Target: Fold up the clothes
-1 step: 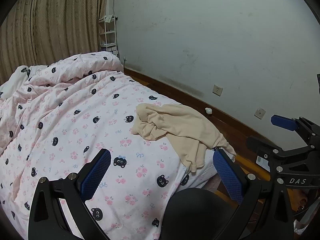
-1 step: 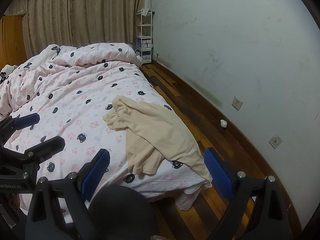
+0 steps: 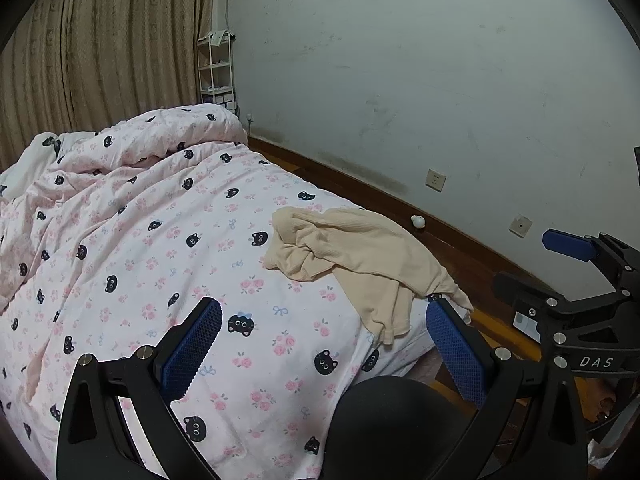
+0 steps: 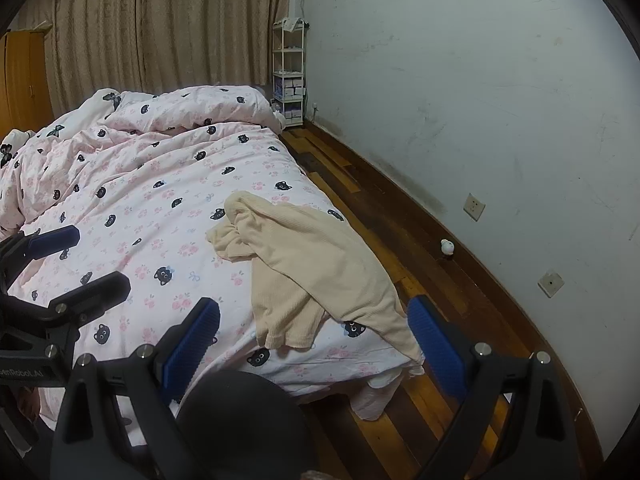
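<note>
A crumpled cream ribbed garment lies on the near right corner of a bed with a pink quilt printed with black cats; part of it hangs over the bed's edge. It also shows in the right wrist view. My left gripper is open and empty, held above the quilt short of the garment. My right gripper is open and empty, held near the garment's hanging hem. The right gripper also shows at the right of the left wrist view, and the left gripper at the left of the right wrist view.
A wooden floor runs between the bed and a white wall. A small white object sits by the skirting. A white shelf rack stands in the corner by brown curtains. A bunched quilt lies at the bed's far end.
</note>
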Demonstrator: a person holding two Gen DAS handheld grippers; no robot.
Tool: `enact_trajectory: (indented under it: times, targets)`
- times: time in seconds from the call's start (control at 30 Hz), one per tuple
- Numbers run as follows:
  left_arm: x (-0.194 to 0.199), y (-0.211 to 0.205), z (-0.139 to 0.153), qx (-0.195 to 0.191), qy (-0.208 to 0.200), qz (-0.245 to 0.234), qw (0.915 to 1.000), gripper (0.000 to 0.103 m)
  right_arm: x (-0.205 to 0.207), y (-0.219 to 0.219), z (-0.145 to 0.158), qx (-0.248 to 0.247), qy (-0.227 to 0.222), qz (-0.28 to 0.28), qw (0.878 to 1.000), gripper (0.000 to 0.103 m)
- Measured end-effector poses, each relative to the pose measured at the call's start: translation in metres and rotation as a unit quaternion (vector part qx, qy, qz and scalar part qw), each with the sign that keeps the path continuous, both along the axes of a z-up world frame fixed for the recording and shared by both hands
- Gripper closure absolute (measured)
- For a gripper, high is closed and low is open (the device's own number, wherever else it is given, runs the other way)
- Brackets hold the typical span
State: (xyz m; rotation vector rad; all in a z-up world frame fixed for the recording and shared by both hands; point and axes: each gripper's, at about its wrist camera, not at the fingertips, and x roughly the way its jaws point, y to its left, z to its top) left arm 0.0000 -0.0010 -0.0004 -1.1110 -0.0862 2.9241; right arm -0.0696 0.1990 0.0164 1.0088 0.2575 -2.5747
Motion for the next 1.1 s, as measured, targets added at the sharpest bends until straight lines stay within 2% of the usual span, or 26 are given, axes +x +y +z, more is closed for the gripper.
enact_trajectory:
  times: [0.07, 0.1, 0.27, 1.1]
  targets:
    - [0.0, -0.002, -0.001, 0.0, -0.001, 0.002, 1.0, 0.002, 0.002, -0.001, -0.001, -0.001, 0.0, 0.0, 1.0, 0.006]
    - [-0.005, 0.004, -0.001, -0.012, -0.009, 0.001, 0.9999, 0.002, 0.002, -0.001, -0.001, -0.002, 0.0, -0.001, 1.0, 0.006]
    - [-0.001, 0.004, 0.002, -0.016, 0.003, 0.001, 0.9999, 0.002, -0.002, 0.0, 0.0, -0.011, -0.006, 0.001, 1.0, 0.006]
    - [-0.007, 0.004, 0.001, -0.007, -0.002, -0.003, 1.0, 0.002, -0.003, -0.002, 0.002, -0.006, -0.004, 0.003, 1.0, 0.006]
